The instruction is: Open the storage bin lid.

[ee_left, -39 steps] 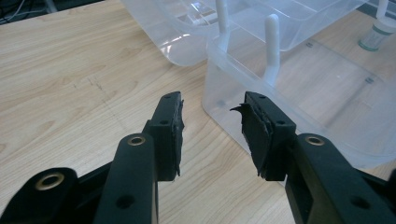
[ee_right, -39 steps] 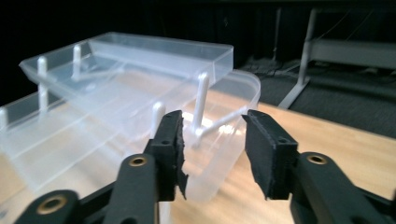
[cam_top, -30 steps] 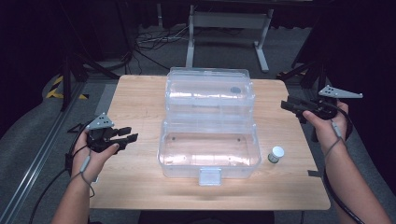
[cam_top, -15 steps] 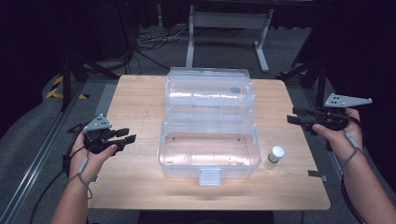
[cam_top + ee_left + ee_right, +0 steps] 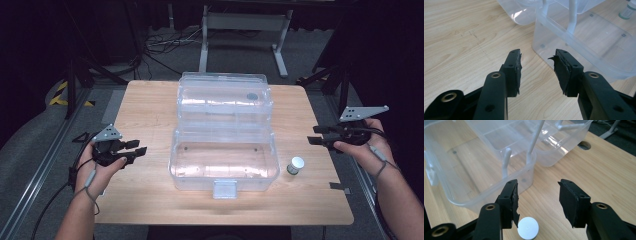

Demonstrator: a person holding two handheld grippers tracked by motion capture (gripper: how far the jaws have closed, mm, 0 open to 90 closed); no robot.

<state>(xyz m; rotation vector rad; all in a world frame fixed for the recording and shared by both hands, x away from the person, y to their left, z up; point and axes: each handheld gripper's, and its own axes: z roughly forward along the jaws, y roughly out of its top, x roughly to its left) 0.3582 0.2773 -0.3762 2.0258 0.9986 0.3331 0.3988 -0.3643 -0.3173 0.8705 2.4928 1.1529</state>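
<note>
Bright light falls from above on the wooden table (image 5: 150,105), while the floor around the table sinks into near darkness. White glare streaks the clear plastic box (image 5: 225,150) along its rims and back wall. The high view is soft and a little grainy. Both gripper views are sharp on the table's grain, with the near jaws slightly blurred.

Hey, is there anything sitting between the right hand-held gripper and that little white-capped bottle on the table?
Nothing visible. The white-capped bottle stands alone on bare wood just ahead of the open right hand-held gripper, near its left jaw. The clear plastic box sits beside the bottle, not in the path.
</note>
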